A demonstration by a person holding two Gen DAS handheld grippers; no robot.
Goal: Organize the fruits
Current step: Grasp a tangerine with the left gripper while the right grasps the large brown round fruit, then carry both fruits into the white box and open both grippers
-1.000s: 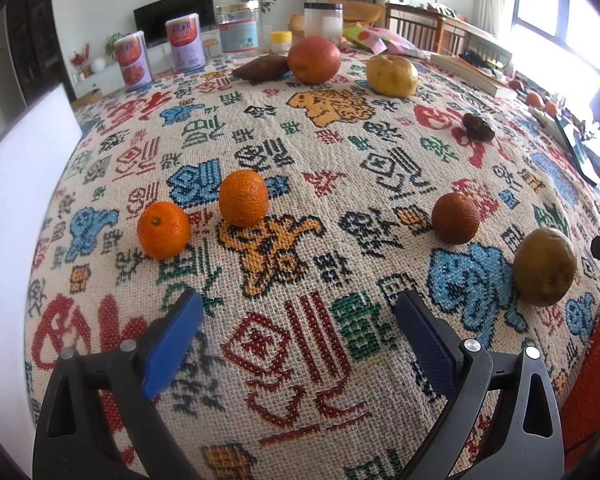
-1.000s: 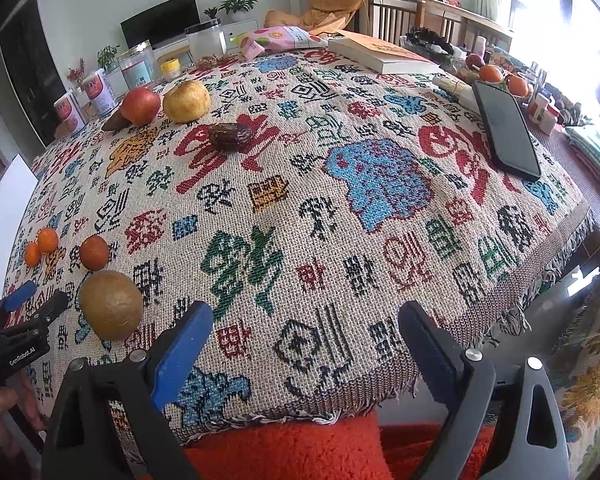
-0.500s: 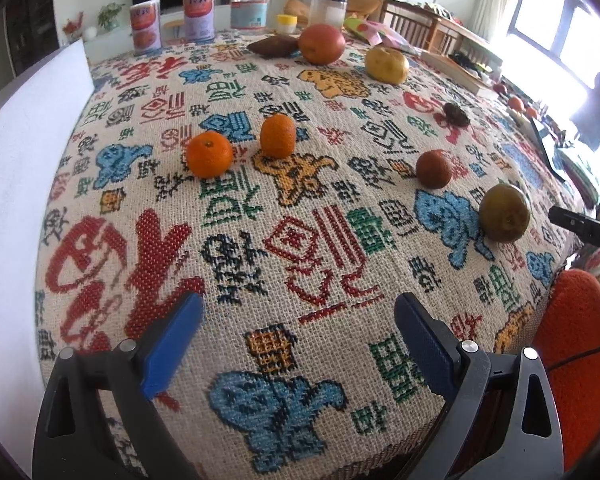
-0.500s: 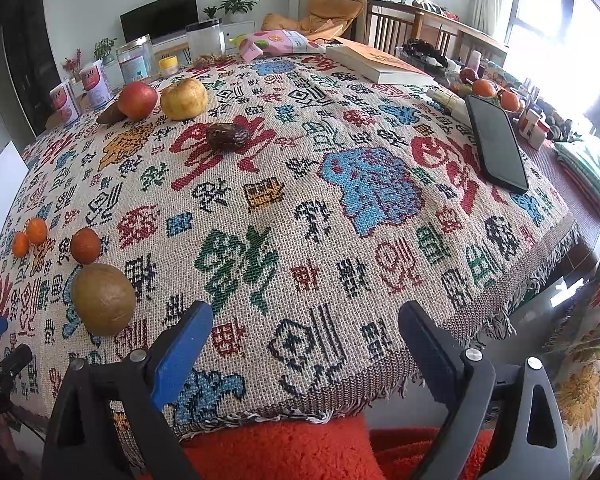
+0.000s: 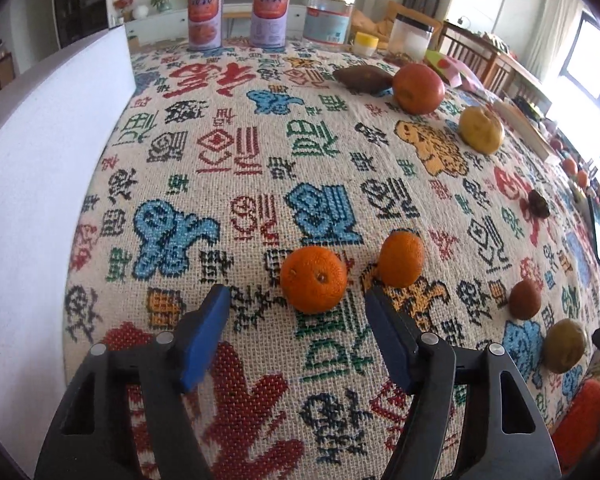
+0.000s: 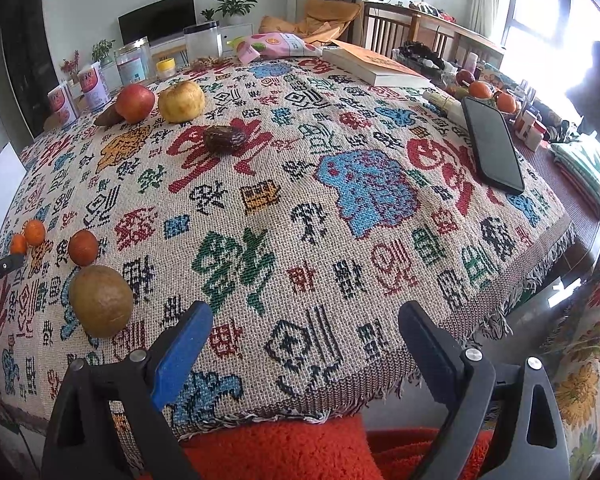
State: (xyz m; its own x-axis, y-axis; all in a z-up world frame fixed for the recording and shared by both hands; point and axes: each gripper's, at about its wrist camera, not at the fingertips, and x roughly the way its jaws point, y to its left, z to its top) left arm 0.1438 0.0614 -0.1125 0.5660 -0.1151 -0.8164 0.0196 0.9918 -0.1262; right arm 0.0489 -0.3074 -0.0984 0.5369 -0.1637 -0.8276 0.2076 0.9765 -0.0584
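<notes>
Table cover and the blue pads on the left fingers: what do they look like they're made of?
Table cover: coarse woven fabric, matte, likely cotton or a blend; the weave grid shows, and the right wrist view shows a fringed edge. Blue pads: smooth, matte, probably rubber or soft plastic, set on glossy black plastic fingers with metal-looking pins. The left gripper is closing, nothing between its fingers.

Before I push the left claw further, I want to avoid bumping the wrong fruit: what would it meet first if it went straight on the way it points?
Most likely the nearer mandarin, just ahead between the closing left claw fingers, not yet touched. Depth is hard to judge.
</notes>
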